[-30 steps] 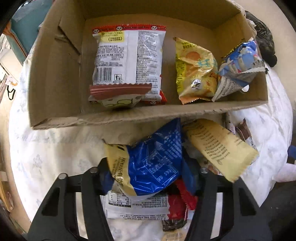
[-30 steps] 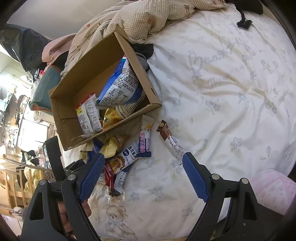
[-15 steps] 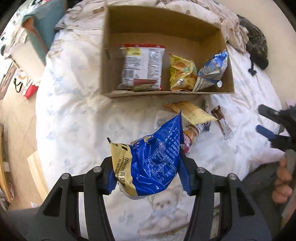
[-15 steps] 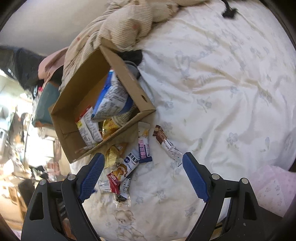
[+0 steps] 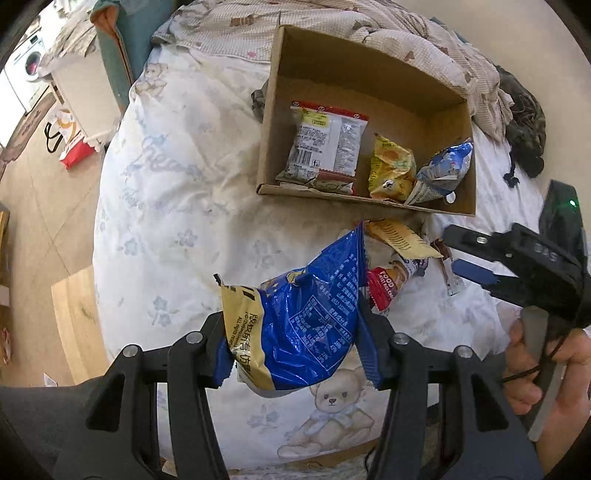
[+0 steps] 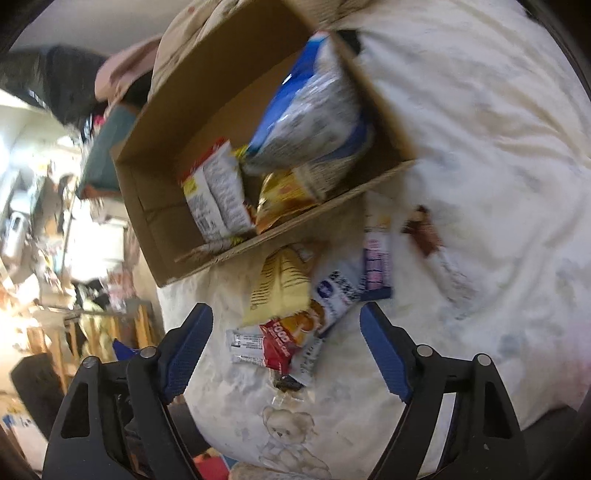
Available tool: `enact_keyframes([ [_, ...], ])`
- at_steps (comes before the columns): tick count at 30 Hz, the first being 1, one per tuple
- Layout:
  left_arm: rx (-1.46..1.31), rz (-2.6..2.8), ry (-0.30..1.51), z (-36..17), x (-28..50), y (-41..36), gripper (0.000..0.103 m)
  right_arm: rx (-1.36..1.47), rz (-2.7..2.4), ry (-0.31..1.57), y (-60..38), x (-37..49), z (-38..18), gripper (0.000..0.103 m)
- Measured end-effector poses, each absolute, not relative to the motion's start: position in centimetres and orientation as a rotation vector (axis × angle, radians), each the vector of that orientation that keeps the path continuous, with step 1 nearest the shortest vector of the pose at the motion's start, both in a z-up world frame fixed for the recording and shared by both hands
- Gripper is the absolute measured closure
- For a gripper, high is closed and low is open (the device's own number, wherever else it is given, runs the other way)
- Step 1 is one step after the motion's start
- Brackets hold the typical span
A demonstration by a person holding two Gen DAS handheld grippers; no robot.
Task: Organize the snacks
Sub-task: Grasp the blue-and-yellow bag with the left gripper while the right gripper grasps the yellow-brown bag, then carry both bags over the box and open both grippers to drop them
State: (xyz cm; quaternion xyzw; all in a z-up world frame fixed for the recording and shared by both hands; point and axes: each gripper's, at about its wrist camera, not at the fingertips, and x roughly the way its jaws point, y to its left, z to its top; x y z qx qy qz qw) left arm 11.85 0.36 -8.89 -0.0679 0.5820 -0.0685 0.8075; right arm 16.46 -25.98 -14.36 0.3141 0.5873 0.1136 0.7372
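The left gripper (image 5: 295, 345) had a blue and gold snack bag (image 5: 295, 321) pinched between its pads, held up over the bedsheet (image 5: 177, 206). The right gripper (image 6: 286, 349) was spread wide with nothing in it, jaws just closing a bit, above the loose snack pile (image 6: 295, 314). The cardboard box (image 5: 369, 74) past it held a few packets.

A bed with a white floral, teddy-bear-print sheet (image 5: 177, 192) fills the room, a checked beige quilt (image 5: 369, 26) bunched at its far edge, beige floor tiles (image 5: 33, 206) and a washing machine (image 5: 27, 68) left, brightly daylit.
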Motion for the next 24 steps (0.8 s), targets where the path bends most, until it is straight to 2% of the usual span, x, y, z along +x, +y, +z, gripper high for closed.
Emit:
enact_keyframes([
  [5,-0.156,-0.145,1.252,-9.2,12.2,0.2,0.052,0.666,0.249,1.327,-24.3,18.1,-16.4,0.026],
  [8,-0.161,-0.151,1.254,-9.3,12.4,0.1,0.052,0.661,0.249,1.346,-23.8,18.6,-17.5,0.036],
  [10,-0.162,-0.15,1.255,-9.3,12.4,0.0,0.052,0.68,0.266,1.354,-23.6,18.7,-17.9,0.052],
  [12,-0.163,-0.142,1.252,-9.3,12.5,0.0,0.052,0.664,0.272,1.359,-23.3,18.8,-18.0,0.061],
  [13,-0.164,-0.137,1.252,-9.4,12.5,0.1,0.052,0.643,0.276,1.364,-23.1,18.7,-17.9,0.077],
  [18,-0.161,-0.105,1.256,-9.8,12.8,0.6,0.052,0.621,0.279,1.331,-23.8,17.9,-16.8,0.086],
  [24,-0.136,-0.071,1.238,-9.8,13.0,1.1,0.052,0.642,0.293,1.292,-25.3,15.9,-15.1,0.089],
])
